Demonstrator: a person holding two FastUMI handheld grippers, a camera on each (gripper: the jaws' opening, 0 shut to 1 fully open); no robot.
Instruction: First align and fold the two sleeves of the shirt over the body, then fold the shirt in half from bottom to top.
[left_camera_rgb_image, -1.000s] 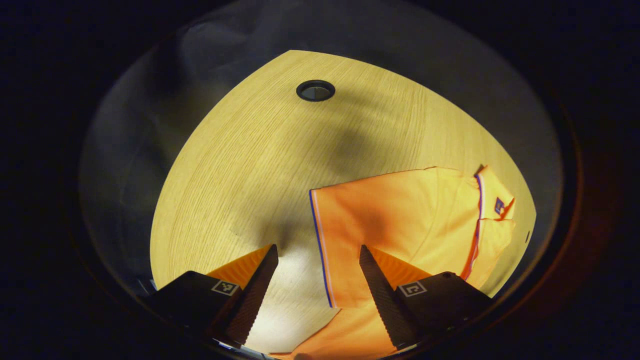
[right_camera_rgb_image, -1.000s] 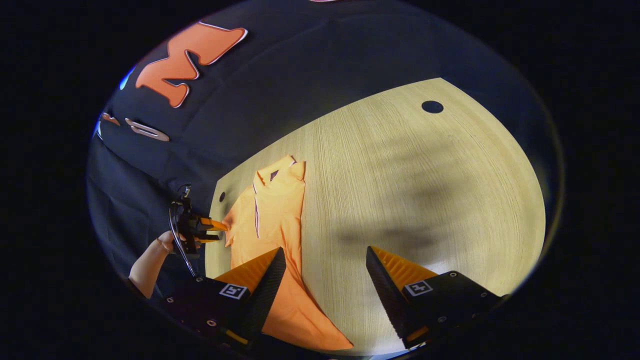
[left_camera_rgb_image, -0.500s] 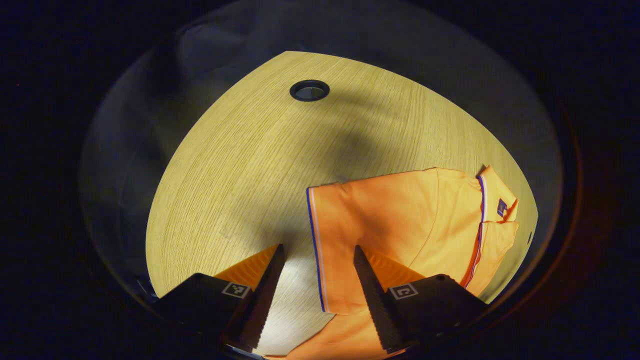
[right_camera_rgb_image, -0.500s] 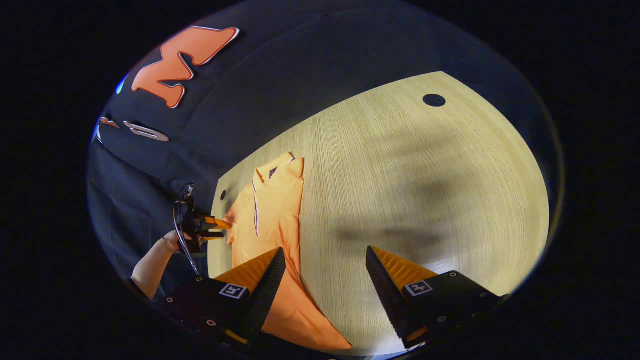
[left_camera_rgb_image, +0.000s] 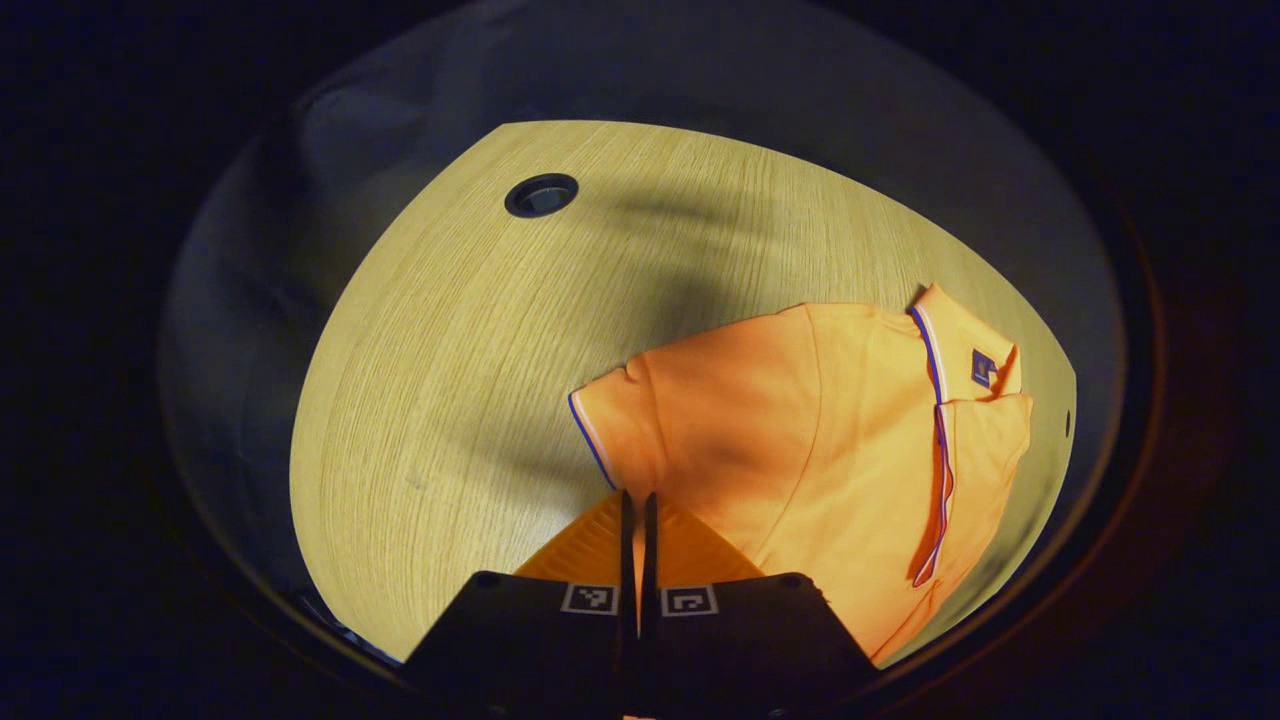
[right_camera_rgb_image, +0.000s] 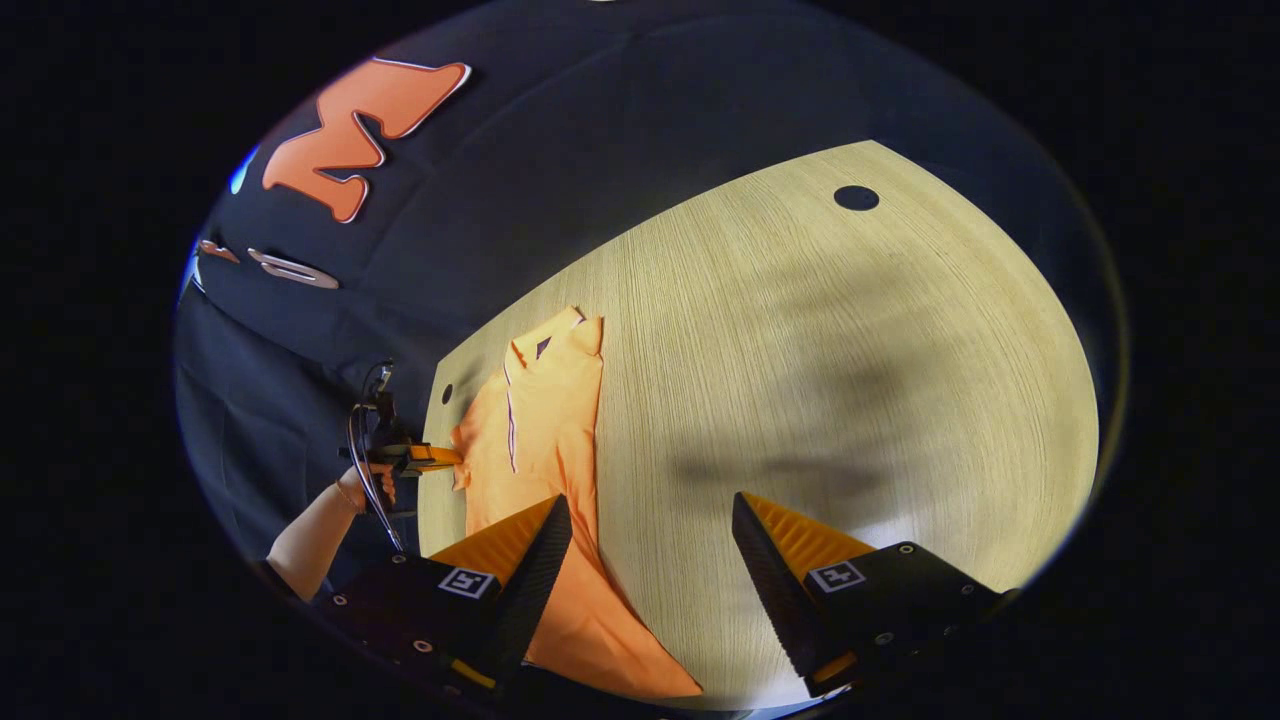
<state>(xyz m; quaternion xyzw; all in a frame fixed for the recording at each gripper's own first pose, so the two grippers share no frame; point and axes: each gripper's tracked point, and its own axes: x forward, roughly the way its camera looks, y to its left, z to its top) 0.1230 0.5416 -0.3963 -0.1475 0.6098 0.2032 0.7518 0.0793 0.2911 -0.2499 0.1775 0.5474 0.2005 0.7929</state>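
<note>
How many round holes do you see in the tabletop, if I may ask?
2: a large hole on bare wood far from the shirt, a small hole at the edge beside its collar. The shirt may hide more.

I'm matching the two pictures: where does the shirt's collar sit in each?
Left gripper view: the collar lies at the right, near the table's edge.
Right gripper view: collar left of centre, at the shirt's far end by the booth wall.
Shared landmark: the small dark patch inside the collar.
</note>
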